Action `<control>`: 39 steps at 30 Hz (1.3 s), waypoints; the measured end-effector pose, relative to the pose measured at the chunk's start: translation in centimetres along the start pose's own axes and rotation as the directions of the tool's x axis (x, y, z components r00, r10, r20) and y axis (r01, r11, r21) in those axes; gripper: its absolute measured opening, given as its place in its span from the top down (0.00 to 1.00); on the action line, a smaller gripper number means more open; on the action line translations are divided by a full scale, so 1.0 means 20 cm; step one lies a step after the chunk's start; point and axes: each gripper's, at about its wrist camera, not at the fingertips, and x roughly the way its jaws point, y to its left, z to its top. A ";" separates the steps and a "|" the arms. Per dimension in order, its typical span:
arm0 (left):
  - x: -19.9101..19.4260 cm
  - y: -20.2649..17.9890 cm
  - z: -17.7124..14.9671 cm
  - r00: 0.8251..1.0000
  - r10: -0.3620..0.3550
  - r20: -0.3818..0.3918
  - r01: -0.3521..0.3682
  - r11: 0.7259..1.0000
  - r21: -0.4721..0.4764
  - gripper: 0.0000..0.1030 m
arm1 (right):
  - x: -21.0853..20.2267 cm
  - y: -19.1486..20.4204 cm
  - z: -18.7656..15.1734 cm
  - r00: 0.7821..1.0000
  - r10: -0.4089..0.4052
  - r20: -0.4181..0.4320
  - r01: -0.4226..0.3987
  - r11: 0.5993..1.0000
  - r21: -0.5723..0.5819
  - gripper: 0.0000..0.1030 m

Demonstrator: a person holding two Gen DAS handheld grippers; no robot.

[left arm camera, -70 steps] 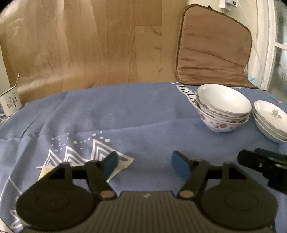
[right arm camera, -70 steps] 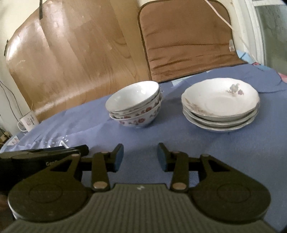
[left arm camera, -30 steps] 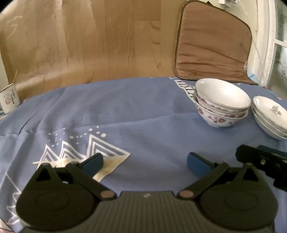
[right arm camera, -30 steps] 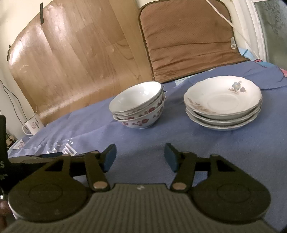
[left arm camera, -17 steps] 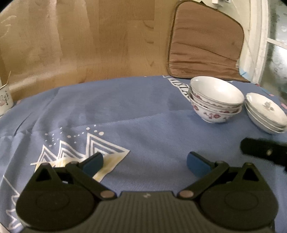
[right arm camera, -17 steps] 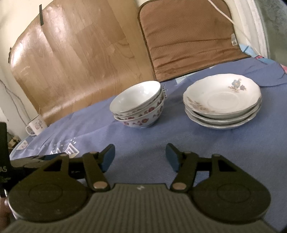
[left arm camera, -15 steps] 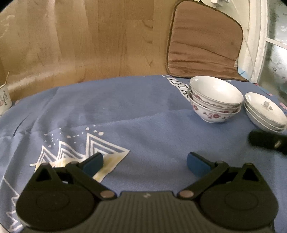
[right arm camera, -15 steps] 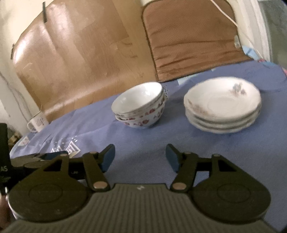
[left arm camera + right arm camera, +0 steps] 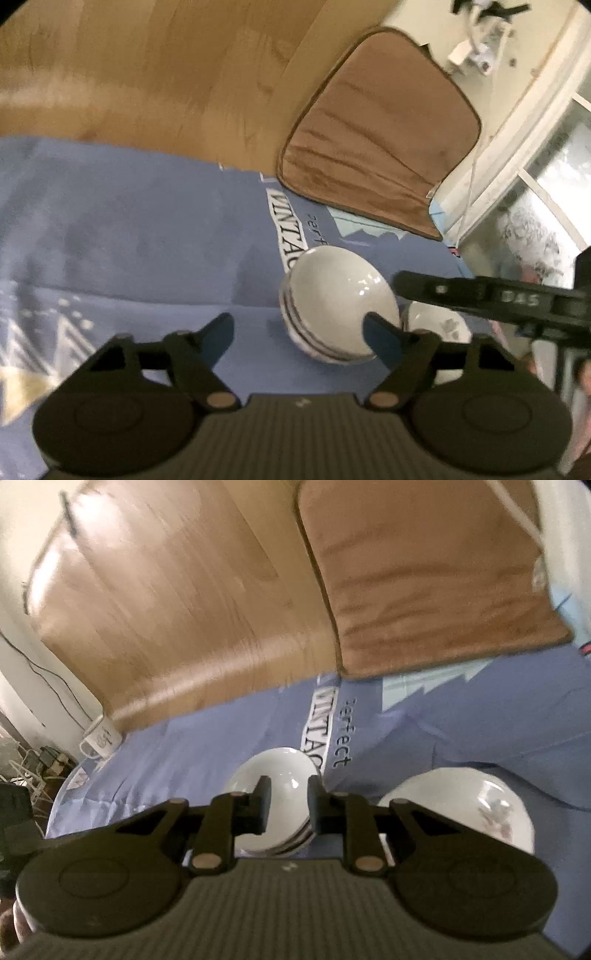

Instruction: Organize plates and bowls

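**Stacked bowls and plates on blue cloth, two hand-held tools above**

Bowls: the stack of bowls (image 9: pixel 332 306) is sitting on the blue cloth (image 9: pixel 147 236) covering the tabletop, empty, white inside with dark rim lines. Plates: the stack of plates (image 9: pixel 476 805) is lying just to the right of the bowls, the top one empty and carrying a small floral print.

Left tool (image 9: pixel 299 328): its jaws have just been closing and are standing apart, with nothing between the pads; its right pad is showing in front of the bowls' near right rim, and contact cannot be told. Right tool (image 9: pixel 288 805): its jaws have just been closing and are standing narrowly apart, hanging over the bowls with nothing clamped.

Left wrist view only: the right tool's black body, lettered "DAS" upside down, is reaching in over the plates; a window frame (image 9: pixel 524 147) is standing far right. Right wrist view only: a white mug (image 9: pixel 101 738) is sitting at the far left edge of the cloth beside cables.

Writing on the cloth: "VINTA…" in a white band, partly hidden by the bowls, and "perfect" beside it. Behind, a wooden board (image 9: pixel 166 609) and brown cushion (image 9: pixel 424 576) are leaning upright.
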 end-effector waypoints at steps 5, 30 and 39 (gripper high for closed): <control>0.11 0.04 0.02 0.999 -0.013 -0.043 0.010 0.998 -0.067 0.35 | 0.12 0.00 0.04 0.995 -0.012 -0.102 0.009 1.000 -0.030 0.77; 0.24 -0.40 -0.01 0.973 -0.193 -0.125 0.193 0.981 -0.012 0.67 | -0.25 -0.18 0.06 0.998 -0.060 -0.024 0.060 0.998 0.003 0.78; 0.38 -0.57 -0.11 0.974 -0.147 -0.171 0.165 0.982 0.097 0.58 | -0.28 -0.40 -0.05 0.989 -0.144 -0.033 0.147 0.983 0.110 0.74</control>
